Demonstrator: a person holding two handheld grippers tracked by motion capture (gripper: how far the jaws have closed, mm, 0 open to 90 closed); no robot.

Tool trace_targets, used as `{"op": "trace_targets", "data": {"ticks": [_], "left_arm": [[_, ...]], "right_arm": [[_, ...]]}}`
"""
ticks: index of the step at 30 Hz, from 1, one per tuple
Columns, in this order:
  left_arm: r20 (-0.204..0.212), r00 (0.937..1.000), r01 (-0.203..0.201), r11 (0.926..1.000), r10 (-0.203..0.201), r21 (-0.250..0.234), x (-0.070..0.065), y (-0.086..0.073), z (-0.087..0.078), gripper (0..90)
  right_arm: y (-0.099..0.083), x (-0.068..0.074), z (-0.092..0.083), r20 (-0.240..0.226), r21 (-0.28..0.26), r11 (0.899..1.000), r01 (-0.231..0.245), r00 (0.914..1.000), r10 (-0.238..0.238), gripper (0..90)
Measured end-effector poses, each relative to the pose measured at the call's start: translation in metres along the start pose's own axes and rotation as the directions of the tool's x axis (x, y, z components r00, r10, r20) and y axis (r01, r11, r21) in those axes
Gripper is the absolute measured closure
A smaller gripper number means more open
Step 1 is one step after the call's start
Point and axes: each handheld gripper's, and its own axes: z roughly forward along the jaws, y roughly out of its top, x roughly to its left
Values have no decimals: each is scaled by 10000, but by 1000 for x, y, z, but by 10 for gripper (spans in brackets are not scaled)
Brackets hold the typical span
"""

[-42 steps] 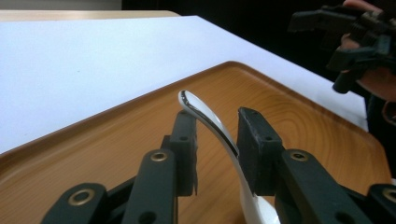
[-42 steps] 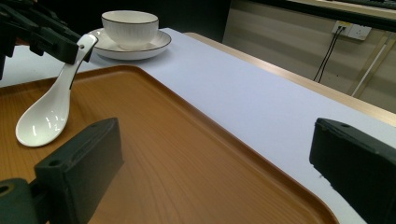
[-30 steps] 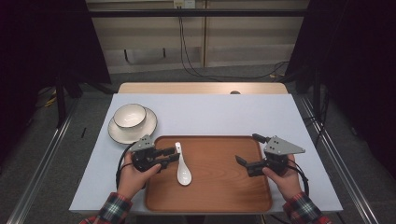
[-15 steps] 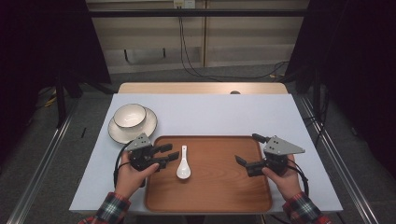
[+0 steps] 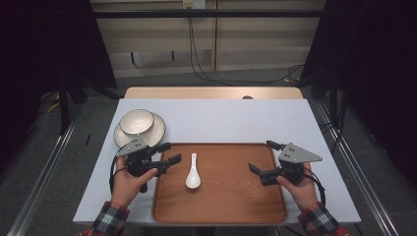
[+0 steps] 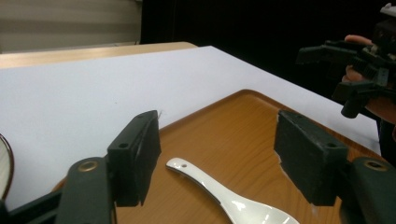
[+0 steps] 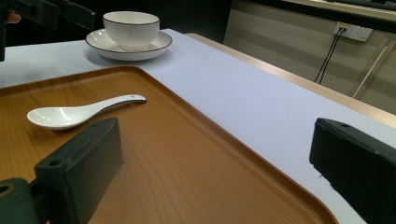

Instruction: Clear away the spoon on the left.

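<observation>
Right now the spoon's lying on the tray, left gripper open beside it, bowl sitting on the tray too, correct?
Not quite: the bowl sits on its saucer on the white table cover, off the tray, as the high view shows. The rest holds: the spoon lies on the tray, and the left gripper is beside it, its jaws just opened with nothing between them.

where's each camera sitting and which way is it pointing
high view: above the person's side, looking forward and down on the tray; both hands and claws show.
left gripper view: on the left claw, over the spoon; its jaws have just been opening.
right gripper view: on the right claw, facing the bowl.
All share the spoon.
</observation>
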Motion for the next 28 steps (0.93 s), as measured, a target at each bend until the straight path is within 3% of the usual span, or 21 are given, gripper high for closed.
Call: {"op": "trace_targets", "data": {"ticks": [12, 20, 28], "left_arm": [[-227, 9997, 76, 9998, -81, -185, 5, 3, -8, 191], [-541, 9983, -225, 9997, 227, 48, 7, 0, -8, 83], [-627, 9976, -267, 9994, 280, 215, 6, -2, -6, 78]], "right_arm": [[0, 0, 0, 20, -1, 10000, 15, 10000, -15, 22], [0, 1, 0, 27, -4, 10000, 45, 10000, -45, 22], [-1, 2, 1, -9, 148, 9999, 89, 10000, -89, 22]]}}
